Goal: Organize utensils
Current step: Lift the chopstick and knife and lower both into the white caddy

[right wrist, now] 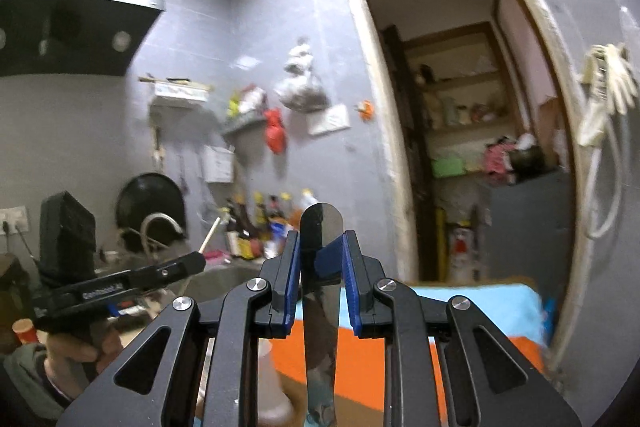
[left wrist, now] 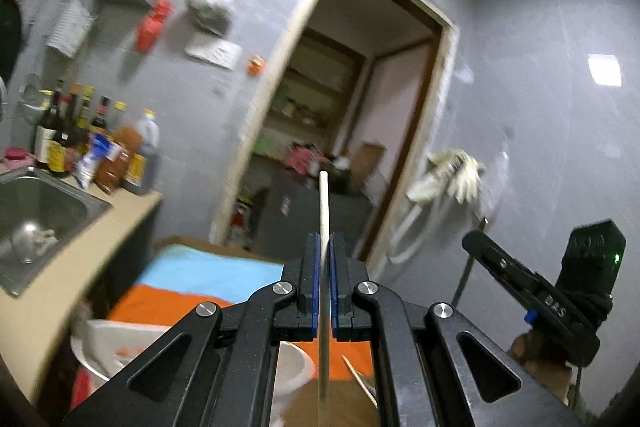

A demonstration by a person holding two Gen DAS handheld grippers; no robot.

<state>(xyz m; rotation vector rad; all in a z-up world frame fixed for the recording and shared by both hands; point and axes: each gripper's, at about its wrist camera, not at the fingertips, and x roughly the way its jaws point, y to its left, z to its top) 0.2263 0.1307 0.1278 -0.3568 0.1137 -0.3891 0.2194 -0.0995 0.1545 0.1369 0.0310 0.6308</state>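
Observation:
My left gripper [left wrist: 325, 247] is shut on a thin pale wooden chopstick [left wrist: 323, 203] that sticks up past its blue pads, held high in the air. It also shows in the right wrist view [right wrist: 198, 261] with the chopstick tip [right wrist: 211, 231]. My right gripper [right wrist: 321, 247] is shut on the flat shiny metal handle of a utensil [right wrist: 320, 227], its rounded end up; its lower end is hidden. The right gripper shows in the left wrist view [left wrist: 476, 241]. Another chopstick [left wrist: 358, 377] lies below on the table.
An orange and blue cloth [left wrist: 192, 279] covers the table below. A white cup [left wrist: 294, 375] and a white bowl [left wrist: 108, 343] stand near its edge. A steel sink [left wrist: 36, 223] and several sauce bottles [left wrist: 92, 147] are at the left. An open doorway [left wrist: 340, 115] is ahead.

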